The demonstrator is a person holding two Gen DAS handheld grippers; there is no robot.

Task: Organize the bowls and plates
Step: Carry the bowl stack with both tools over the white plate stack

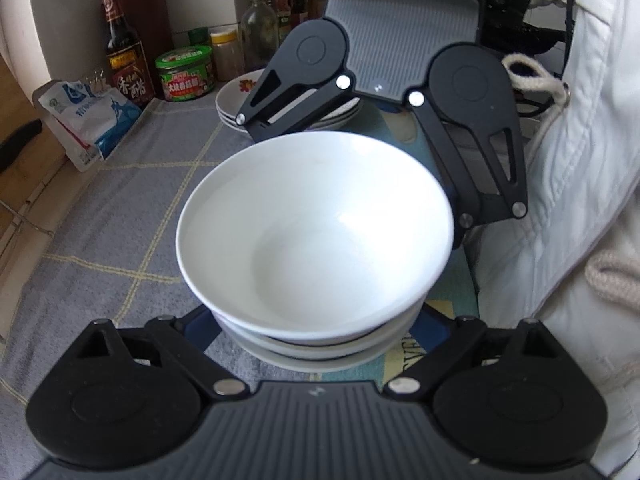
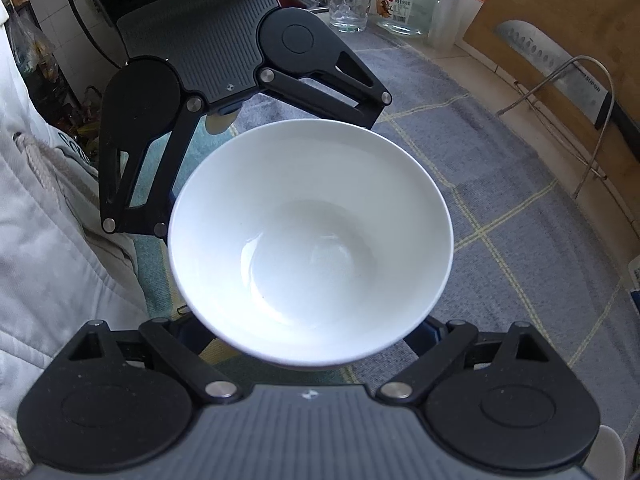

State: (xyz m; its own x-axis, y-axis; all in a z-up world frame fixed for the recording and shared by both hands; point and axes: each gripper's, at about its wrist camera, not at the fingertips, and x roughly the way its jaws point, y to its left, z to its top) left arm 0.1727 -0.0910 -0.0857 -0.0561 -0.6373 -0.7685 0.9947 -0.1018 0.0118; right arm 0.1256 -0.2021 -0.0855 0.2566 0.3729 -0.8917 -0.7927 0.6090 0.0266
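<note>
A white bowl [image 1: 316,236] sits on top of a stack of white bowls [image 1: 320,350] on the grey checked cloth; it also shows in the right wrist view [image 2: 312,240]. My left gripper [image 1: 316,344] and my right gripper [image 2: 312,344] face each other across the stack, each with its fingers spread around the bowls' sides. The fingertips are hidden under the bowl rim, so contact cannot be seen. The right gripper shows across the stack in the left wrist view [image 1: 352,132]. A stack of flower-patterned plates [image 1: 240,100] lies behind it.
Sauce bottles [image 1: 124,60], a green tin [image 1: 186,74], jars and a salt bag [image 1: 88,116] stand at the back left. A glass [image 2: 346,2], a jar [image 2: 408,0], a cutting board [image 2: 560,20] and a knife in a wire rack [image 2: 560,64] stand opposite. A person in white [image 1: 580,200] stands close.
</note>
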